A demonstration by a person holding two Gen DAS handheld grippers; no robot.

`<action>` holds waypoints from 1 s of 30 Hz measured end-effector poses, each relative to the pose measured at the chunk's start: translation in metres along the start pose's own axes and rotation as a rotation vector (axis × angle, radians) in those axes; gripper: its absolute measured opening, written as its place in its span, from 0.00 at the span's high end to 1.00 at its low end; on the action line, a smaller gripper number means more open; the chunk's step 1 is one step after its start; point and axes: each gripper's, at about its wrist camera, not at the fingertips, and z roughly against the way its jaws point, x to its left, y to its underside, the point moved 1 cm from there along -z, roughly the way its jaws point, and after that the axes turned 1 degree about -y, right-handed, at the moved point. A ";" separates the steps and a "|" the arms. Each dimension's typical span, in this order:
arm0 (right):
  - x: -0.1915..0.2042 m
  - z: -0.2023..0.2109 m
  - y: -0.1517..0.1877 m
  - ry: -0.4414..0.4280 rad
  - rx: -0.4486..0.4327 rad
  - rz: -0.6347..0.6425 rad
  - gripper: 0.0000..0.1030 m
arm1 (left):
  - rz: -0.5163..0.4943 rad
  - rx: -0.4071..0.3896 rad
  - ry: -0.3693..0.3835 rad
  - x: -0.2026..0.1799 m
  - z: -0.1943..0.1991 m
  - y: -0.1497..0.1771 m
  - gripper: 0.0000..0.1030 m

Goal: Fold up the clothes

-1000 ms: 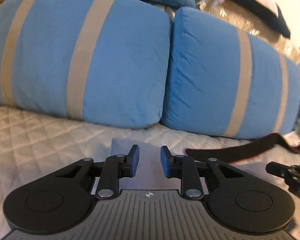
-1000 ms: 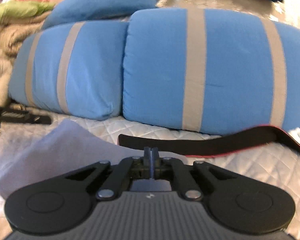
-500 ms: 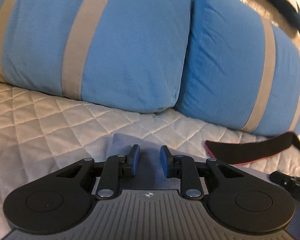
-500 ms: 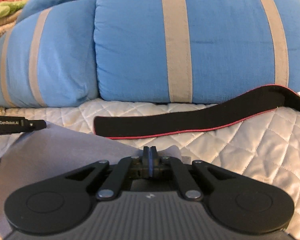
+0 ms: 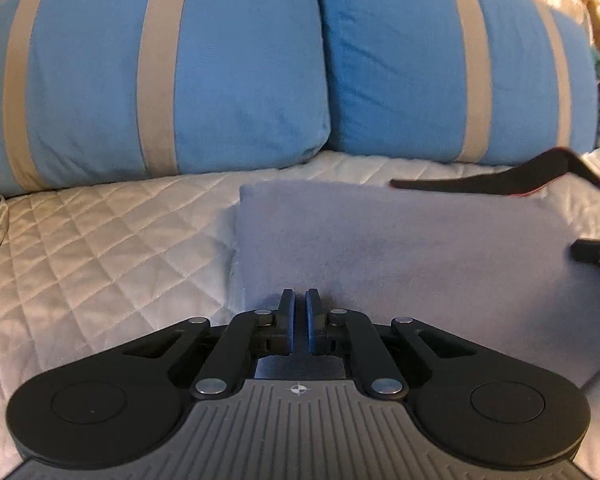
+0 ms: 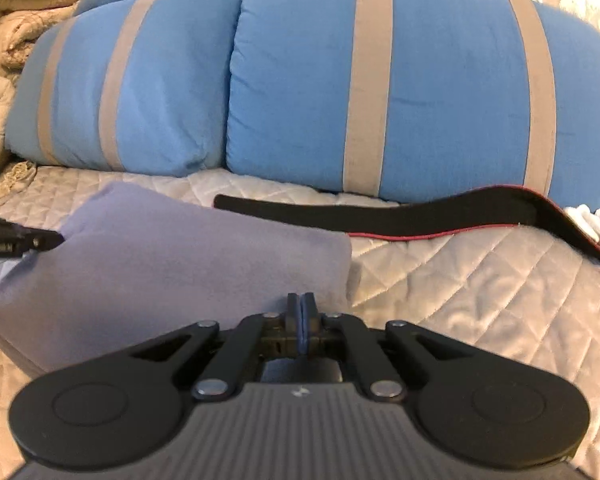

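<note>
A lavender cloth (image 5: 400, 248) lies folded in a flat rectangle on the quilted bed cover (image 5: 100, 248). My left gripper (image 5: 300, 312) sits at the cloth's near left edge; its jaws are closing to a thin slit with cloth showing in it. In the right wrist view its fingertips (image 6: 44, 240) pinch the cloth's puckered left corner. My right gripper (image 6: 302, 312) is at the near right edge of the lavender cloth (image 6: 172, 256), pads pressed together on the fabric. The right gripper's tip (image 5: 592, 252) also shows at the cloth's right side.
Two blue pillows with grey stripes (image 5: 172, 76) (image 6: 400, 92) stand along the back of the bed. A black band with red trim (image 6: 380, 220) lies just behind the cloth. Beige and green blankets (image 6: 4, 20) are piled at the far left.
Both grippers came down and the hanging cloth now lies flat on the bed. The left gripper's jaws went from a wide gap to nearly together. The right gripper stayed shut.
</note>
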 end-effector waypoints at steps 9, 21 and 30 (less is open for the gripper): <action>0.005 0.030 0.003 -0.028 -0.012 0.165 0.91 | 0.018 -0.017 0.003 0.008 0.031 -0.006 0.94; 0.015 0.120 -0.017 -0.123 0.051 0.336 0.76 | -0.021 -0.055 0.037 0.002 0.128 -0.012 0.94; 0.049 0.160 -0.011 -0.126 0.130 0.205 0.74 | 0.038 -0.022 -0.037 -0.039 0.184 0.007 0.94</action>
